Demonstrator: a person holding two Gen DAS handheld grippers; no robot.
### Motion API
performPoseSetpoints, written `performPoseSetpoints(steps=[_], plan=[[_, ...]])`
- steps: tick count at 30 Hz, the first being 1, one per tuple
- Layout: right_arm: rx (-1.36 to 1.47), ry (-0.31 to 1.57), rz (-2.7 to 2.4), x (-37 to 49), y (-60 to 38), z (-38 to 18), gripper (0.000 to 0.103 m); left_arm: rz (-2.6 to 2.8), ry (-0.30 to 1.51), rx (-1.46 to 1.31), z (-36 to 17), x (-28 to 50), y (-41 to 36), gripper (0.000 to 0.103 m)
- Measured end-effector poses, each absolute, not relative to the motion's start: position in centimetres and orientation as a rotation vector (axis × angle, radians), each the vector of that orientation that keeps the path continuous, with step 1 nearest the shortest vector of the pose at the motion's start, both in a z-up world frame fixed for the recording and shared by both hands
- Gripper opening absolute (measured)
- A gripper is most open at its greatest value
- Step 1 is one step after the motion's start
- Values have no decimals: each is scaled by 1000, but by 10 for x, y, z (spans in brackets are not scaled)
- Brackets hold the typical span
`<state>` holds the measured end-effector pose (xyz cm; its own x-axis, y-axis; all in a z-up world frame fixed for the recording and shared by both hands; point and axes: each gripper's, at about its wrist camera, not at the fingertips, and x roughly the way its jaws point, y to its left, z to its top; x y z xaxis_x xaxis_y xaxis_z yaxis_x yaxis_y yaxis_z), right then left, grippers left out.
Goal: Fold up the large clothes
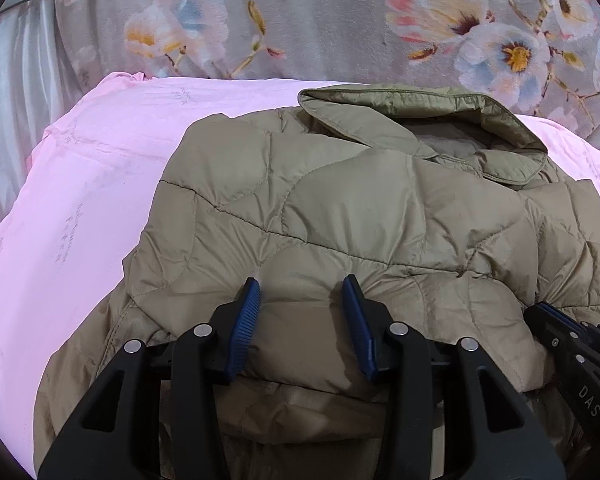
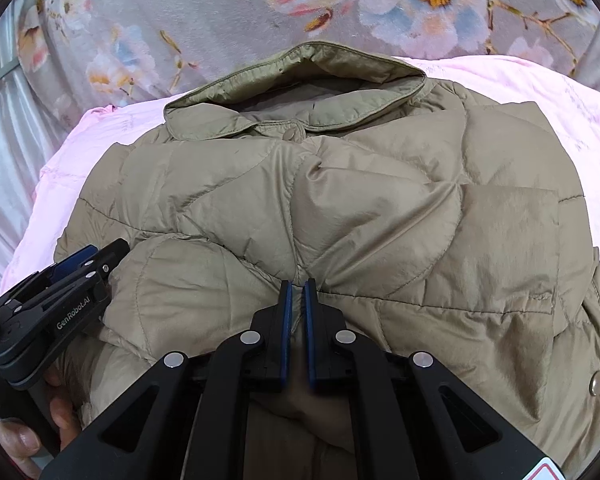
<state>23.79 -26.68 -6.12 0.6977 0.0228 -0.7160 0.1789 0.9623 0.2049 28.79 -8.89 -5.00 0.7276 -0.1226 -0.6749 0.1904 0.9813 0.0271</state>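
An olive-khaki quilted jacket [image 1: 340, 208] lies on a pink quilt [image 1: 80, 200], collar [image 1: 440, 120] at the far end. My left gripper [image 1: 302, 284] is open, its blue pads resting on a puffed fold at the near edge of the jacket. In the right wrist view the jacket [image 2: 380, 208] fills the middle, collar [image 2: 300, 92] away from me. My right gripper [image 2: 298, 286] is shut on a fold of the jacket's near edge. The left gripper [image 2: 84, 264] shows at the left of that view. The right gripper's body shows at the lower right of the left wrist view [image 1: 572, 344].
A grey floral blanket [image 1: 340, 16] lies beyond the quilt [image 2: 540, 88]. A pale satin sheet [image 1: 12, 100] is at the far left. A person's hand [image 2: 24, 436] holds the left gripper's handle. A metal snap [image 2: 593, 379] sits on the jacket's right front.
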Motion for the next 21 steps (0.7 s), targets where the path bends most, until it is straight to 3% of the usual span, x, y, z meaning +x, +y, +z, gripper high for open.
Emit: performPoseSetpoints(steps=[15,17,21], plan=[[273,783,-118,154,-231,-60,4,-167,742,103,-43,196,-62,42],[278,783,-114,156,-233,-56,8,-175,753,90,-39,198,-61,43],[308,742,-88,156,-247,-30,45,-223,812,5,-16,218,-52,50]])
